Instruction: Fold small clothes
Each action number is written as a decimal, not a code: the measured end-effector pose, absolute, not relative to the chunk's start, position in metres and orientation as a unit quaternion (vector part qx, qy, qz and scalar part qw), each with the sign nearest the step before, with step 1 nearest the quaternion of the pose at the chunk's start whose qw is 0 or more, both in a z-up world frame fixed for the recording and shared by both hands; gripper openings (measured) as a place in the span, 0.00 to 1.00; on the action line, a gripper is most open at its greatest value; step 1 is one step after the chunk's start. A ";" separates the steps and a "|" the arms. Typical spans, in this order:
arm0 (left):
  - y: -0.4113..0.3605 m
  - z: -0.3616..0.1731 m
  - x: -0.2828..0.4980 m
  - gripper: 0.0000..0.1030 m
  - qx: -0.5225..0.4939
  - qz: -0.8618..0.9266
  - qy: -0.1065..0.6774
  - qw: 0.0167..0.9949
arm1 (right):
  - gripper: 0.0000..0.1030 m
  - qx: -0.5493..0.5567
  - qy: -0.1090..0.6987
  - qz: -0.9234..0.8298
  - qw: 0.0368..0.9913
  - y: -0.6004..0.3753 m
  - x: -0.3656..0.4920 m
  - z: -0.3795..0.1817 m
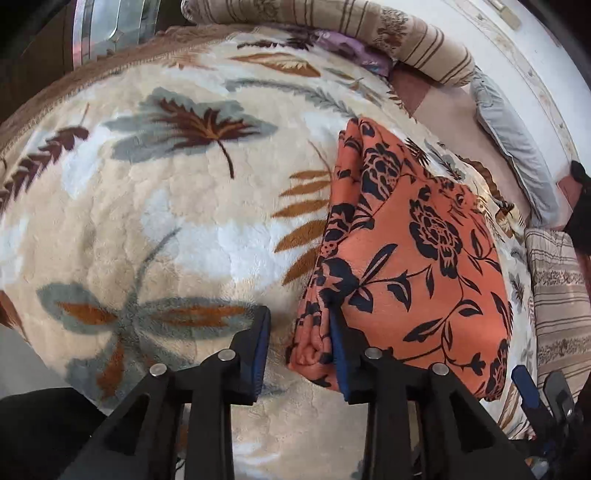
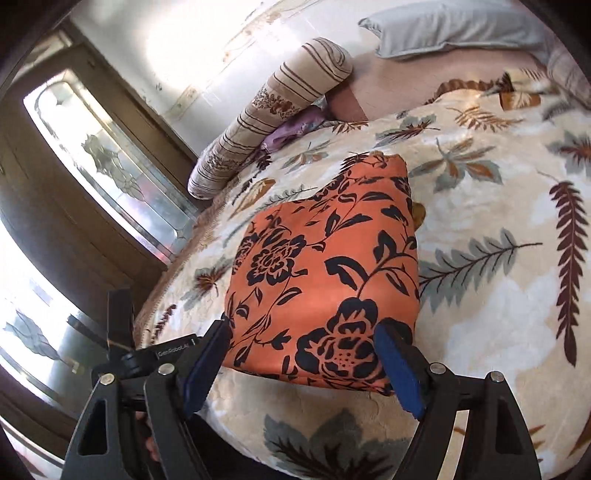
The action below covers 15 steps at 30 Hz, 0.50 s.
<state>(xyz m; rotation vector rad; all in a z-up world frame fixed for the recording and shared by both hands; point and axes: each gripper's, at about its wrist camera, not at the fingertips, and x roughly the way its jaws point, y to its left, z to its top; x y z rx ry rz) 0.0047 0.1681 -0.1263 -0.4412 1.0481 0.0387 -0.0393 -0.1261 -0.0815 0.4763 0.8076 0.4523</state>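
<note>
An orange garment with black flowers (image 1: 413, 251) lies folded into a rough rectangle on the leaf-patterned blanket (image 1: 166, 221). My left gripper (image 1: 299, 332) is open at the garment's near left corner; its right finger rests on the cloth edge and its left finger is over the blanket. In the right wrist view the garment (image 2: 325, 277) lies straight ahead. My right gripper (image 2: 303, 354) is open wide, its fingers straddling the garment's near edge, with nothing clamped.
A striped bolster (image 2: 269, 114) and a purple cloth (image 2: 291, 129) lie along the wall side of the bed. A grey pillow (image 2: 454, 29) lies at the head. A wooden door with glass panels (image 2: 103, 162) stands beyond the bed's edge. The blanket (image 2: 498, 295) spreads wide to the right.
</note>
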 end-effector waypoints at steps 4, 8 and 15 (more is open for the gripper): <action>0.151 -0.097 0.001 0.35 -0.145 0.038 0.472 0.869 | 0.80 0.253 0.395 0.229 0.853 -0.131 -0.026 -0.092; 0.136 -0.062 0.002 0.60 -0.102 0.047 0.422 0.900 | 0.80 0.286 0.398 0.227 0.841 -0.142 -0.022 -0.100; 0.102 -0.059 0.046 0.62 -0.056 0.008 0.411 0.910 | 0.80 0.333 0.410 0.215 0.822 -0.162 -0.017 -0.105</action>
